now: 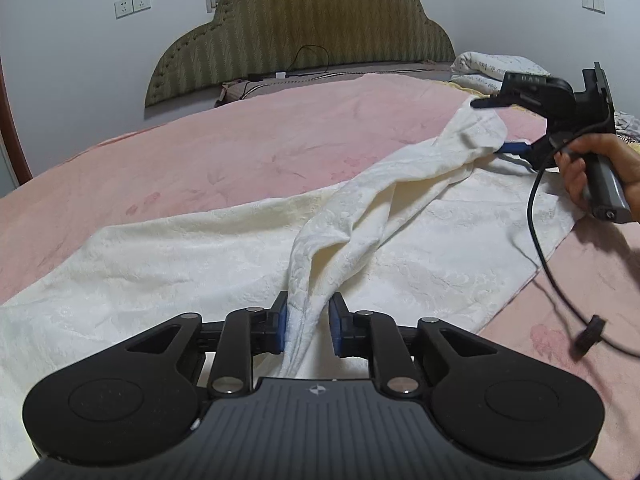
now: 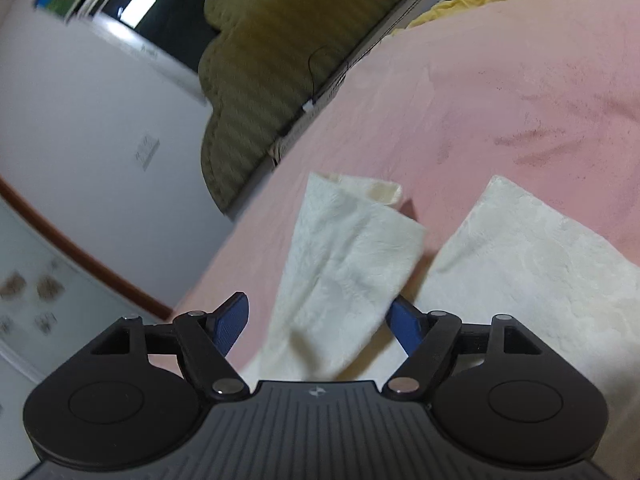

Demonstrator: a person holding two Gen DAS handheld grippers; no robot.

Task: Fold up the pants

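Left tool (image 1: 307, 322), left wrist view: blue pads nearly closed, pinching a bunched ridge of the pants (image 1: 256, 256). Pants are cream, one pair, lying across the pink bed (image 1: 240, 136). One leg lies flat; the other is lifted as a twisted band strung between the two tools. Right tool (image 1: 496, 128) is at the far end of that band, held by the right hand (image 1: 592, 172); its fingers look spread, with cloth between them. A black cable (image 1: 536, 224) hangs from it over the flat leg. Behind: one olive headboard (image 1: 304, 24), one double wall socket (image 1: 133, 3).

Right wrist view, blurred: right tool (image 2: 320, 324) has jaws wide apart. A leg end of the pants (image 2: 340, 264) hangs loose between the pads; neither pad clearly presses it, so I judge no firm hold. A second cream panel (image 2: 532, 256) lies flat on the bed (image 2: 500, 80) to the right.

Risks, as judgement:
- Far end may slip out of the wide jaws, since nothing clamps it; the band would drop crooked.
- The twist in the lifted leg may set as a crease if laid down as is.
- The cable may drag on the flat leg and rumple it.

Count: tools 2, pants 1 (legs 2), cable 1.
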